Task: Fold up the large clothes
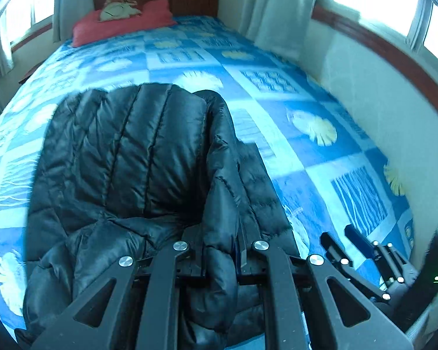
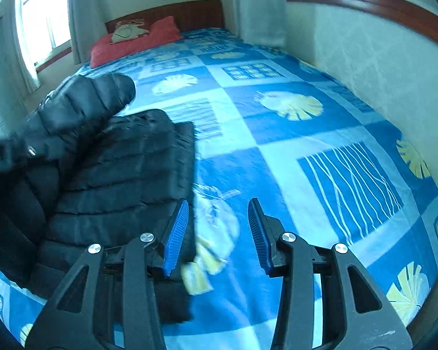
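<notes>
My left gripper (image 1: 222, 250) pinches the jacket (image 1: 131, 157); right gripper (image 2: 219, 233) gapes empty beside it. Slick fabric may slip out.

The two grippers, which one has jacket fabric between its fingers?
The left gripper, pinching a fold of the black puffer jacket; the right gripper is open over bare bedspread.

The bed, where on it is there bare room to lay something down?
The bedspread lies bare from the black puffer jacket across to the wall-side edge, and between the jacket and the red pillow at the headboard. It is crowded on the side away from the wall, where the jacket lies bunched with a fold clamped in the left hand-held gripper.
</notes>
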The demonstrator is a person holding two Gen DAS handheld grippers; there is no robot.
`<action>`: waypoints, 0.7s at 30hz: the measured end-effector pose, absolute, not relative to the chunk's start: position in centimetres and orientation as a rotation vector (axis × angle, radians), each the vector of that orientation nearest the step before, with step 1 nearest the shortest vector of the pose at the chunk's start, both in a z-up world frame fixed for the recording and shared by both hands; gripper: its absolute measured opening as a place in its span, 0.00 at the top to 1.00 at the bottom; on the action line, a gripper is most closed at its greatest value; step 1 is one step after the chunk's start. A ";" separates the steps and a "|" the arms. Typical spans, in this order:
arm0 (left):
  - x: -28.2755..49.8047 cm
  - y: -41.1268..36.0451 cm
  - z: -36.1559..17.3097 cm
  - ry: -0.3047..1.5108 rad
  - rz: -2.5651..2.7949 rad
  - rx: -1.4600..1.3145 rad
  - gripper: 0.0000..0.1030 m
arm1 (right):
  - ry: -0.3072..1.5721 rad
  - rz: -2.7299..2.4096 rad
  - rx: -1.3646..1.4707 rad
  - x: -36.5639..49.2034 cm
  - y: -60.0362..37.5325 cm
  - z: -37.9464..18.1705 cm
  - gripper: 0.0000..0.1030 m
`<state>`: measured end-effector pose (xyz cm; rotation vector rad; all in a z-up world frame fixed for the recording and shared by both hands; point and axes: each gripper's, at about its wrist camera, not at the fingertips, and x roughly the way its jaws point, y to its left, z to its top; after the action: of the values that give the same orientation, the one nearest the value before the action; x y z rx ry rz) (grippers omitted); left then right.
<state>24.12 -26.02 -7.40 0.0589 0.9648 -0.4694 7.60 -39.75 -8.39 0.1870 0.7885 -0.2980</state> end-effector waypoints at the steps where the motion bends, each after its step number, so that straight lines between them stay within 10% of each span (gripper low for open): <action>1: 24.0 -26.6 -8.0 0.974 -0.469 0.060 0.88 | 0.793 -0.304 0.190 7.5 -40.3 -8.6 0.59; 21: 22.4 -29.5 -10.8 0.980 -0.477 0.086 0.81 | 0.854 -0.343 0.193 7.2 -42.4 -10.6 0.58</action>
<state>22.43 -29.48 -10.81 0.0862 0.9805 -0.4772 7.24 -42.41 -10.58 0.1931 0.8542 -0.3431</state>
